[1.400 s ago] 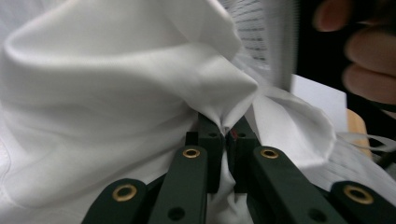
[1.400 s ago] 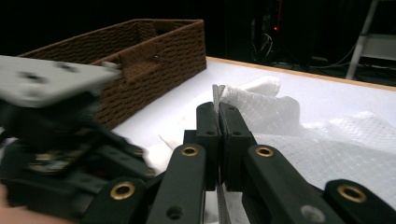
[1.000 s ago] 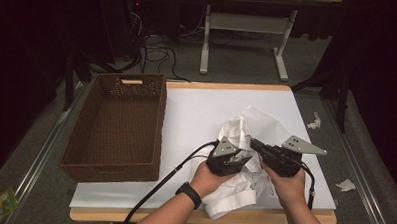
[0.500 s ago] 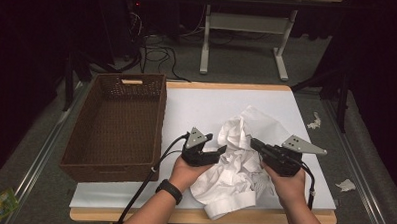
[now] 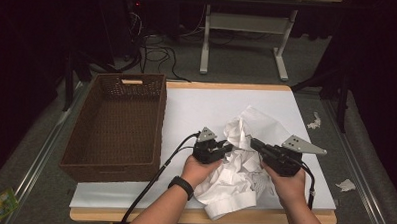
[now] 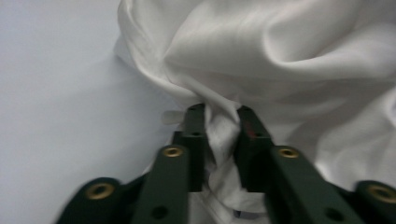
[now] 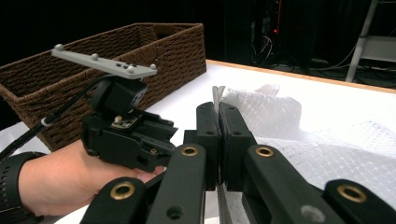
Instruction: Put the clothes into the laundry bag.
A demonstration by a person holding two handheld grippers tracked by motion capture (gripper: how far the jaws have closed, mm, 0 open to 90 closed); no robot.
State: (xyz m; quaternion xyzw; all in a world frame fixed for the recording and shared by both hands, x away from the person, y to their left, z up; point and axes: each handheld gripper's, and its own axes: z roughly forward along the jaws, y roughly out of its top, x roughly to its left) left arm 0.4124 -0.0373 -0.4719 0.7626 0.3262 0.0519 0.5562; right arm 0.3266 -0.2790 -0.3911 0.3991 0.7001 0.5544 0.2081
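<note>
A crumpled white shirt (image 5: 239, 168) lies near the front edge of the white table (image 5: 196, 107). My left gripper (image 5: 228, 147) is at the heap's left side. Its jaws have just been closing, and in the left gripper view they (image 6: 219, 112) pinch a twisted fold of the cloth (image 6: 280, 56). My right gripper (image 5: 253, 142) comes in from the right, shut on a thin edge of the fabric that stands up between its pads (image 7: 218, 109). The textured cloth (image 7: 289, 121) spreads behind it. The two grippers face each other, close together over the heap.
A brown woven basket (image 5: 109, 170) stands empty on the table's left half, its wall (image 7: 154, 51) just beyond my left hand. Bare tabletop lies behind the shirt. Scraps of paper (image 5: 346, 185) lie on the floor to the right.
The left gripper drew back to the left off the heap with its jaws wider, then came in again and closed on a fold. The right gripper kept still with its hold on the cloth.
</note>
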